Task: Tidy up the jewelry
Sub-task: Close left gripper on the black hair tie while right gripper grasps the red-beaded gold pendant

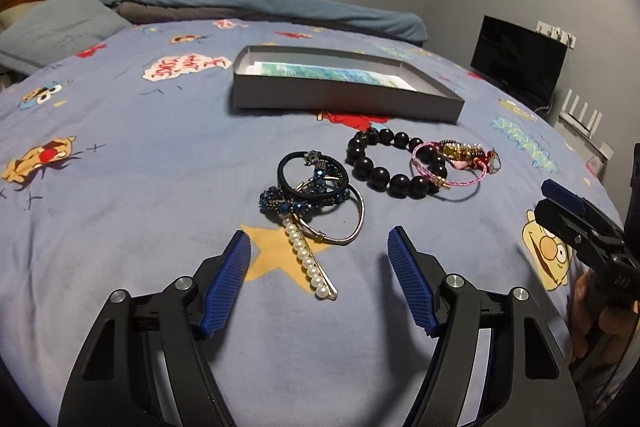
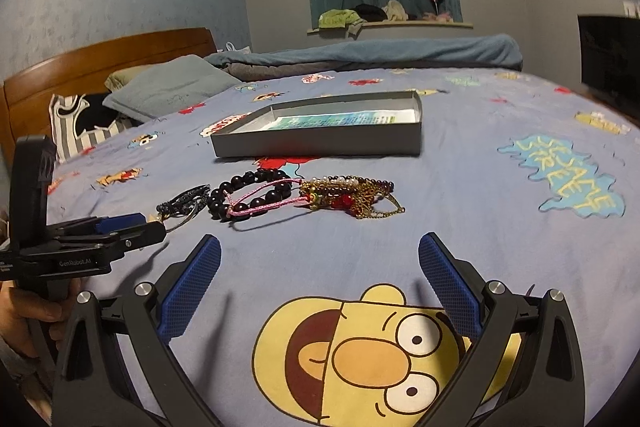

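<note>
Home bedroom: bed (image 2: 360,247), wooden headboard (image 2: 100,67), pillows (image 2: 168,87)

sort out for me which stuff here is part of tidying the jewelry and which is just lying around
Part of the job: pearl hair clip, silver bangle, black hair ties, black bead bracelet, pink cord bracelet, gold chain tangle, grey box.

Just lying about: pillow, folded blanket, monitor, clothes on the sill.

On the bed (image 1: 120,187), the open box (image 1: 344,83) lies behind two jewelry clusters: the pearl clip (image 1: 310,263) with hair ties (image 1: 312,179) left, the bead bracelet (image 1: 394,163) and chains (image 1: 466,153) right.
</note>
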